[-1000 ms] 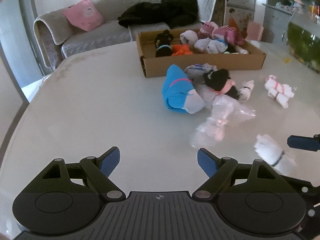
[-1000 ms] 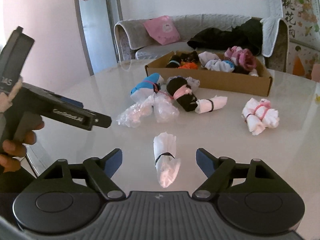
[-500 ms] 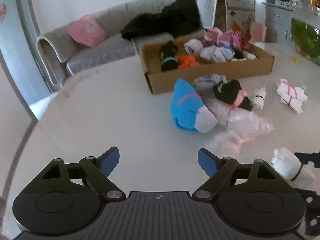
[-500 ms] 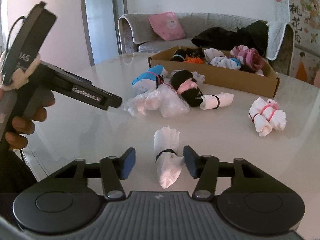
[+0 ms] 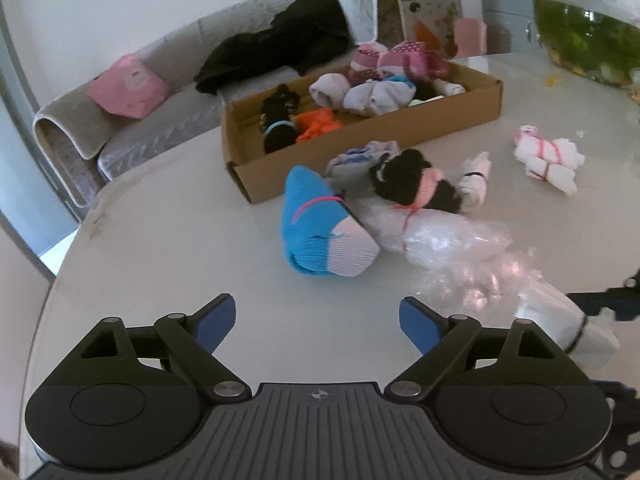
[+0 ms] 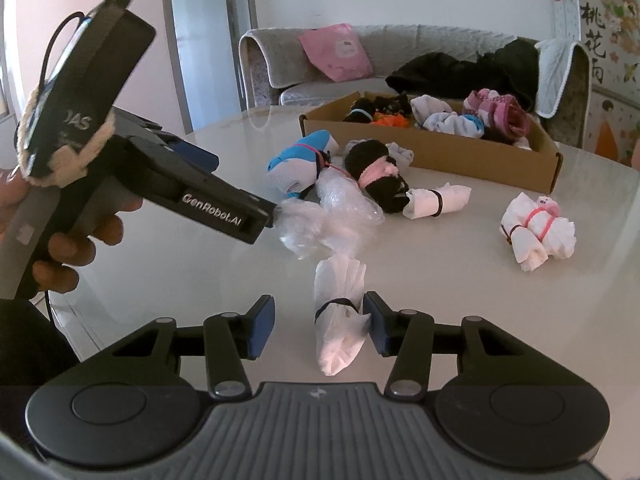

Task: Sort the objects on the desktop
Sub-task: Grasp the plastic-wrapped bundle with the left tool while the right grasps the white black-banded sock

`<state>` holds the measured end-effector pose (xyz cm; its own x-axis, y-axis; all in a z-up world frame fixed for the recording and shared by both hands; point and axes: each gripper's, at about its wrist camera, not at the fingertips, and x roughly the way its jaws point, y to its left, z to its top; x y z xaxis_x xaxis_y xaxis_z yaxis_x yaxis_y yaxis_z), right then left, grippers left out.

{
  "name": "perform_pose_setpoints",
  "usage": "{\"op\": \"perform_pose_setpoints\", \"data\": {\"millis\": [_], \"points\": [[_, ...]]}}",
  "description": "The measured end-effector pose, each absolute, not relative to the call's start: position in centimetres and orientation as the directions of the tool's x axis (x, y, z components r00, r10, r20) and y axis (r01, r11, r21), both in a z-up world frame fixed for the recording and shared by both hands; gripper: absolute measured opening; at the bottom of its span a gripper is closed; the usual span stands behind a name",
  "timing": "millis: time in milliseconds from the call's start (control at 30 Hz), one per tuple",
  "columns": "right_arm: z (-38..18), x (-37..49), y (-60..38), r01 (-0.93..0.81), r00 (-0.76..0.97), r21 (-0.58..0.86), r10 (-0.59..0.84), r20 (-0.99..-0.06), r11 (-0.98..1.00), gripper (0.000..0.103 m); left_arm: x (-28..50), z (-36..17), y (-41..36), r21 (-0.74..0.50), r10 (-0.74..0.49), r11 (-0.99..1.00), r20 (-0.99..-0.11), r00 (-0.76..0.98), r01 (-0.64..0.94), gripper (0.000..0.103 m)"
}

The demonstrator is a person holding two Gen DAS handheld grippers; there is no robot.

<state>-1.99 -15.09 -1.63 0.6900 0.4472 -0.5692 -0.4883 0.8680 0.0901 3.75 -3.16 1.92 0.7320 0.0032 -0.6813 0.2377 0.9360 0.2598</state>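
Bench (image 6: pixel 560 312) carries a white sock bundle (image 6: pixel 340 320) between the half-closed right hand-held gripper (image 6: pixel 320 324), one pad touching; left hand-held gripper (image 5: pixel 318 322) gapes wide, empty

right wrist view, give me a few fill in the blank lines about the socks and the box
The white bundle between the right gripper jaws is tied with a ____ band.
The blue sock roll is tied with a ____ band.
The sorted socks lie in a ____ box.
The left gripper jaws are ____, with nothing between them.

Missing words: black; pink; cardboard; open
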Motion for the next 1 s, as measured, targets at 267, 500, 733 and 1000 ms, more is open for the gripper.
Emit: {"op": "perform_pose_setpoints", "data": {"millis": [267, 500, 733, 1000], "points": [[-1.6, -2.1, -15.1, -0.488, 0.688, 0.095, 0.449, -0.570, 0.868, 0.046, 3.3, 2.5, -4.4, 0.295, -0.026, 0.909, -0.666, 0.746, 0.295, 0.094], [-1.5, -2.3, -15.3, -0.486, 0.688, 0.095, 0.448, -0.571, 0.869, 0.040, 4.2, 3.1, -3.6, 0.254, -0.032, 0.929, -0.669, 0.742, 0.270, 0.094], [-1.4, -2.6, -15.7, -0.483, 0.691, 0.080, 0.436, -0.576, 0.872, 0.040, 4.2, 2.9, -5.0, 0.236, -0.077, 0.917, -0.684, 0.725, 0.320, 0.095], [-1.2, -2.6, -16.9, -0.459, 0.695, 0.085, 0.417, -0.586, 0.884, 0.037, 4.3, 2.9, -4.7, 0.108, -0.164, 0.935, -0.712, 0.683, 0.337, 0.096]]}}
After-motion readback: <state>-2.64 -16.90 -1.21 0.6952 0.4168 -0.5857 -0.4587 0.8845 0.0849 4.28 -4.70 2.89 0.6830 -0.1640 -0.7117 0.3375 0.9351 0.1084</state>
